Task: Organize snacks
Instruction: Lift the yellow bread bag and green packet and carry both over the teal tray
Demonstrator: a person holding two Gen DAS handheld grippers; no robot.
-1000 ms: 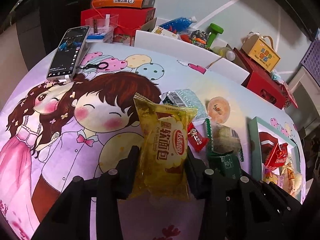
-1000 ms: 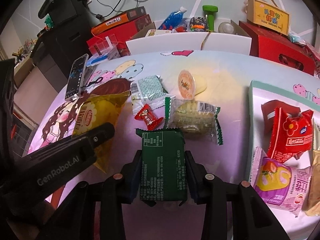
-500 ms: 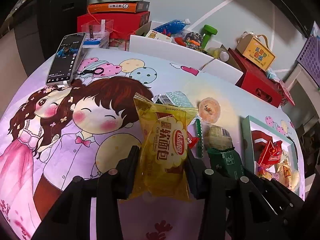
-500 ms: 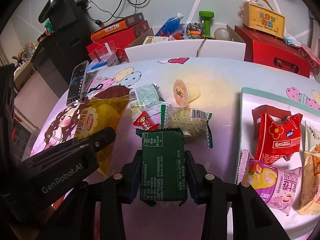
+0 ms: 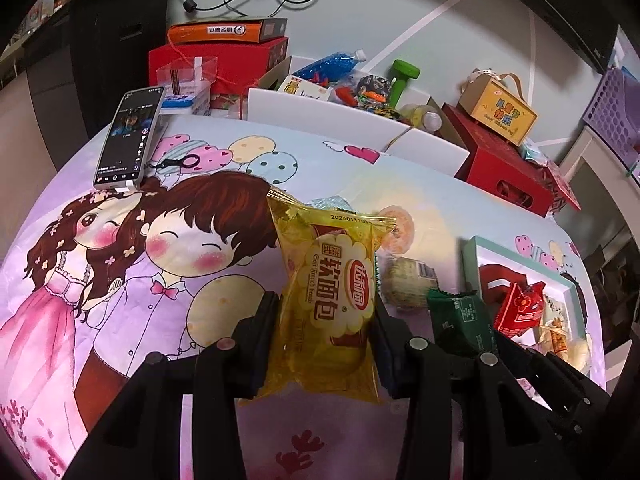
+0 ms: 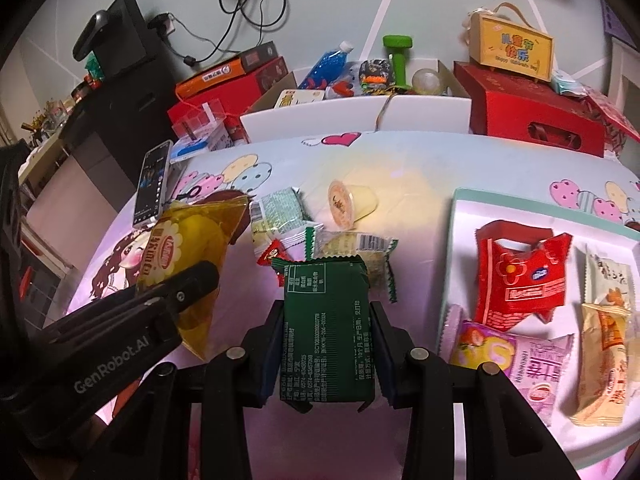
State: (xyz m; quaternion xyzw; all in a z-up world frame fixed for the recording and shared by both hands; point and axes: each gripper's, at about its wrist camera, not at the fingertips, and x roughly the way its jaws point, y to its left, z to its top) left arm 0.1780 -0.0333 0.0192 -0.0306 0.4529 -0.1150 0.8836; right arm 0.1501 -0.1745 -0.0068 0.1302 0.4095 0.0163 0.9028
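My left gripper [image 5: 325,316] is shut on a yellow bread packet [image 5: 330,300], held above the cartoon tablecloth. My right gripper [image 6: 325,334] is shut on a dark green snack packet [image 6: 326,328], also lifted off the cloth. In the right wrist view the left gripper [image 6: 192,284] and its yellow bread packet [image 6: 188,252] hang to the left. A white tray [image 6: 460,216] with a pale green rim lies at the right and holds a red packet [image 6: 520,276], a pink packet [image 6: 516,356] and beige packets [image 6: 604,328]. On the cloth lie a jelly cup [image 6: 350,202], a light green packet [image 6: 280,210], a small red candy [image 6: 272,256] and a clear-wrapped cake [image 6: 352,252].
A phone [image 5: 130,138] lies at the far left of the table. Behind the table stand a white box of odds and ends [image 6: 356,114], red boxes [image 6: 536,114], an orange box [image 5: 224,32] and a yellow gift box [image 6: 516,50]. A black cabinet [image 6: 116,64] stands far left.
Both grippers have risen a little with their packets; the table and tray look farther below. The green packet now hangs closer to the tray.
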